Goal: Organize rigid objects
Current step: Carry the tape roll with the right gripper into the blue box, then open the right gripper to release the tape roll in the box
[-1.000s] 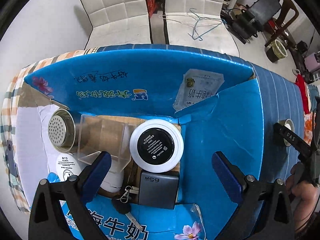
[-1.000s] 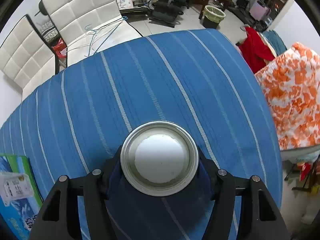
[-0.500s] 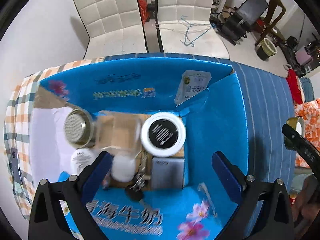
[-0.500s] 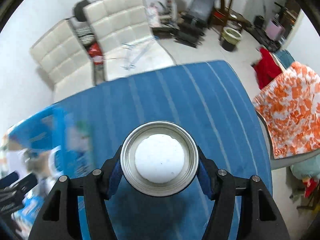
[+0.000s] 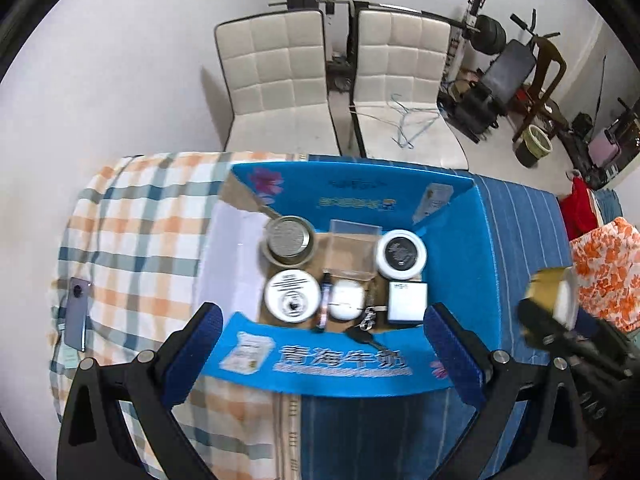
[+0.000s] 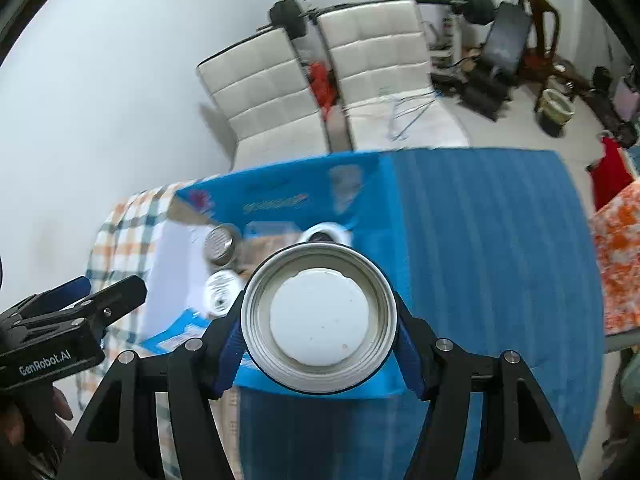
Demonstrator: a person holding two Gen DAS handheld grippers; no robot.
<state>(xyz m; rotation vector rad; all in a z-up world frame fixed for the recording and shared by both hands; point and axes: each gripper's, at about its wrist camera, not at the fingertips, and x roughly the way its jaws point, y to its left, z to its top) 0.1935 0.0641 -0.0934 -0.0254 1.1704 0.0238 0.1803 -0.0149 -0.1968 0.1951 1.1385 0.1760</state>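
blue striped cloth (image 6: 500,240), white chairs (image 5: 276,80)

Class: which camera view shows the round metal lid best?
The right wrist view: the metal lid faces the lens, sharp and whole, gripped in the right claw. The left wrist view shows it small, blurred, at the right edge.

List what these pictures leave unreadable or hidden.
- Round metal lid: its outer face points away from the right wrist camera; the left wrist view blurs it.
- Blue cardboard box: contents motion-blurred in the right wrist view.
- White square charger: print too small.
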